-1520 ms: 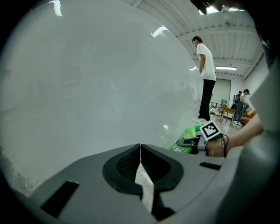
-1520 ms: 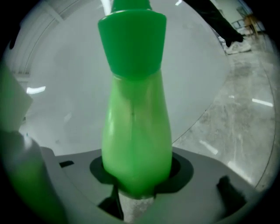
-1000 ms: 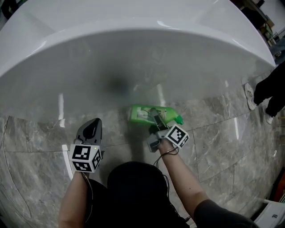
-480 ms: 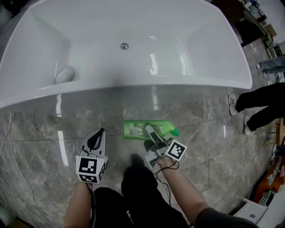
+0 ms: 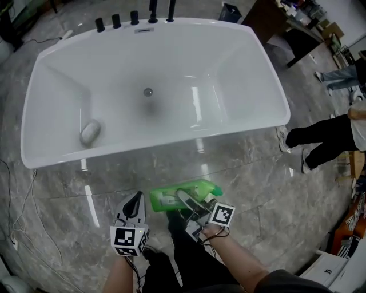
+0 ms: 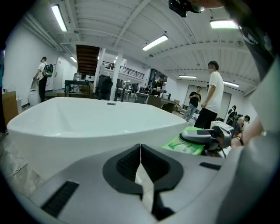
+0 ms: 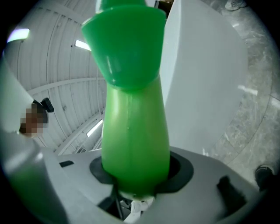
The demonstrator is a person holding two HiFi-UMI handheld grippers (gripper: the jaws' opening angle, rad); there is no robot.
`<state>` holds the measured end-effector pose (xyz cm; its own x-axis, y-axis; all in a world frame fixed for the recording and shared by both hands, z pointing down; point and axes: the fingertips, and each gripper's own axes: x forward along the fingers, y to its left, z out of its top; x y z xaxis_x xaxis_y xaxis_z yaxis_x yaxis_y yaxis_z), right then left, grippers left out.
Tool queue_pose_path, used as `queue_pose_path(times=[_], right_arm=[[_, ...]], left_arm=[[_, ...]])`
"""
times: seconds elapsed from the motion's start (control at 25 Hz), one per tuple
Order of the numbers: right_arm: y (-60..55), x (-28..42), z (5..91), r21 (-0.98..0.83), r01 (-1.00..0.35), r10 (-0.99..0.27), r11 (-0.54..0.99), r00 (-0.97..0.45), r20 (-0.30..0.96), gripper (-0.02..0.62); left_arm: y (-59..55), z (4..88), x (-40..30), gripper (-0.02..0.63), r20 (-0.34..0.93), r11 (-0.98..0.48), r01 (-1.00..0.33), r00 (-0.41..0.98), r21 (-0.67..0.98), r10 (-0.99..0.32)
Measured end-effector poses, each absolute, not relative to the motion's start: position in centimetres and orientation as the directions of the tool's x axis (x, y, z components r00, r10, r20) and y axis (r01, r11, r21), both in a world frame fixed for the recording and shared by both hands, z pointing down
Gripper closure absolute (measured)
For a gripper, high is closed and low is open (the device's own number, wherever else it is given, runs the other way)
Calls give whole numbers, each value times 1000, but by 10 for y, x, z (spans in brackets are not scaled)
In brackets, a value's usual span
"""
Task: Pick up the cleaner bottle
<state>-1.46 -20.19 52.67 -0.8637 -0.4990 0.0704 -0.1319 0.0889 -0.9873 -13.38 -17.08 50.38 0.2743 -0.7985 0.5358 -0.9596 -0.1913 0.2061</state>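
Note:
The green cleaner bottle (image 5: 171, 198) lies sideways in my right gripper (image 5: 186, 200), held up off the floor in front of the white bathtub (image 5: 251, 134). In the right gripper view the bottle (image 7: 133, 131) fills the frame, its body clamped between the jaws and its cap end pointing away. My left gripper (image 5: 134, 207) hangs beside it on the left, shut with nothing in it; in the left gripper view its jaws (image 6: 140, 154) meet, and the bottle's label (image 6: 186, 144) shows at the right.
A grey sponge (image 5: 90, 132) lies in the tub near its left end, the drain (image 5: 148, 91) at the middle. Black taps (image 5: 134, 17) line the far rim. A person's legs (image 5: 311, 137) stand at the right on the marble floor. A cable (image 5: 23, 223) trails at the left.
Both grippers have risen a long way with the head; the view now takes in the whole tub. The bottle has come up in the right gripper, still held.

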Motion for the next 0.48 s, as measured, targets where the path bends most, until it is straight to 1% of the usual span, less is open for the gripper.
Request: queue_pose_path(times=[0.28,0.48], right_arm=[[-202,0,458,-987,-109,-525,116,-851,32,402],[-171,9,421,-989,-102,-569,111,-822,20,402]], left_arm=[[-172,429,-119,591,483,-180,-960,265,215,-835],[-133,399,-114,591,476,-183,-963,259,200,-841]])
